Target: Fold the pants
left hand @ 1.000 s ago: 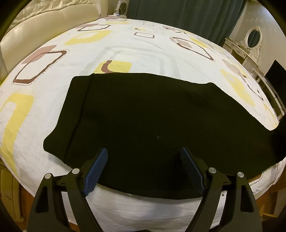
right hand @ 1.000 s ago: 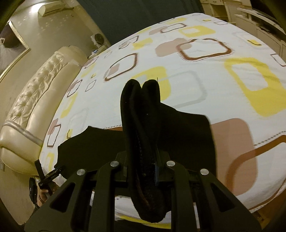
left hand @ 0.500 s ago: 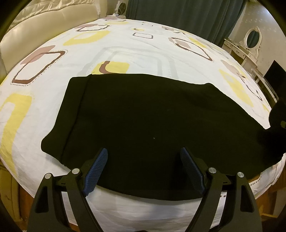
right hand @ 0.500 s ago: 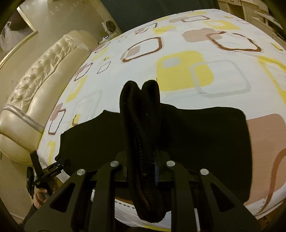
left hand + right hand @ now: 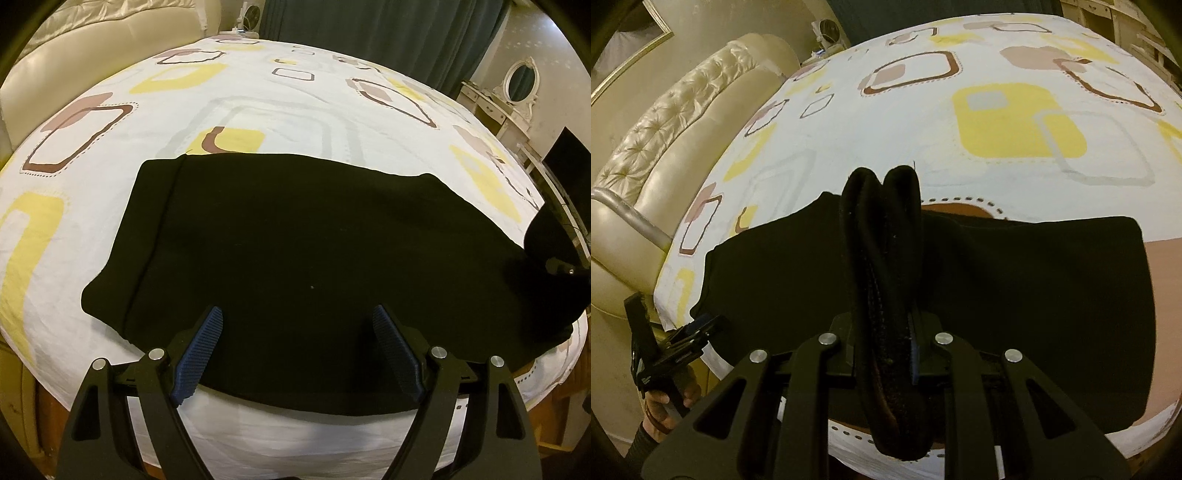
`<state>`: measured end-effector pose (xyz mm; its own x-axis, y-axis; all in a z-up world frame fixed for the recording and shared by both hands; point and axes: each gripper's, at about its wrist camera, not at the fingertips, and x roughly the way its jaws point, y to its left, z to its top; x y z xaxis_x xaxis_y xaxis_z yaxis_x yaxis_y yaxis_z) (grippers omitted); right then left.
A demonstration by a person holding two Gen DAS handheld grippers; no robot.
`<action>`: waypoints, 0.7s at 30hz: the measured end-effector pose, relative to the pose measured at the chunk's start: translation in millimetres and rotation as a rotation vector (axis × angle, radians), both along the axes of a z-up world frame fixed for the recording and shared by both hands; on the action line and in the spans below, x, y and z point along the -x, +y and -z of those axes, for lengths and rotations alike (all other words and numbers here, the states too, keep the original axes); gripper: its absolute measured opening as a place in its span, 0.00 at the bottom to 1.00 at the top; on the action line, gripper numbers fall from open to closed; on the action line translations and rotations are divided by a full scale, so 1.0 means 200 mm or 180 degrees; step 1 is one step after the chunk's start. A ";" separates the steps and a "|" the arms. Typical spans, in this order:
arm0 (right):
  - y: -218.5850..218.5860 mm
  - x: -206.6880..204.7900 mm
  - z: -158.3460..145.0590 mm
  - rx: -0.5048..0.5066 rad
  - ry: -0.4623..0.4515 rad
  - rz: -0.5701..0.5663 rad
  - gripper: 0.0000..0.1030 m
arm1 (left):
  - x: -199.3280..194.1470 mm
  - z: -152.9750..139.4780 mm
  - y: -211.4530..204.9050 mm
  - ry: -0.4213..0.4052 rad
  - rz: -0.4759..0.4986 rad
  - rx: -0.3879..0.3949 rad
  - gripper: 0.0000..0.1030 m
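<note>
The left gripper point(image 5: 297, 354) stands wide, nothing between its blue pads, above the near edge of the black pants point(image 5: 295, 258). The right gripper point(image 5: 882, 347) is clamped narrow on a bunched fold of the pants point(image 5: 882, 266), lifted at their right end. The pants lie flat across the near side of a bed point(image 5: 258, 110) with a patterned white sheet. A cream tufted headboard point(image 5: 665, 140) stands left, dark curtains point(image 5: 369, 33) beyond, a vanity mirror point(image 5: 521, 81) far right.

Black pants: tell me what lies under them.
The black pants lie on the patterned bedsheet. Whatever sheet pattern sits beneath the cloth is covered.
</note>
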<state>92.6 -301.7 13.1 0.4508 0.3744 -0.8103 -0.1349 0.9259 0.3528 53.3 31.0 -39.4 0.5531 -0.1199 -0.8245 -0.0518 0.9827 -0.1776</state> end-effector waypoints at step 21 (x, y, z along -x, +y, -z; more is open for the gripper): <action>0.19 -0.03 0.13 0.0132 0.0143 -0.0142 0.17 | 0.00 0.00 -0.02 -0.0033 0.0036 -0.0044 0.80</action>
<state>97.7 -264.2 -12.7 0.3971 0.3590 -0.8446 -0.1612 0.9333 0.3209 52.4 26.1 -38.6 0.5603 -0.1149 -0.8203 -0.0389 0.9856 -0.1646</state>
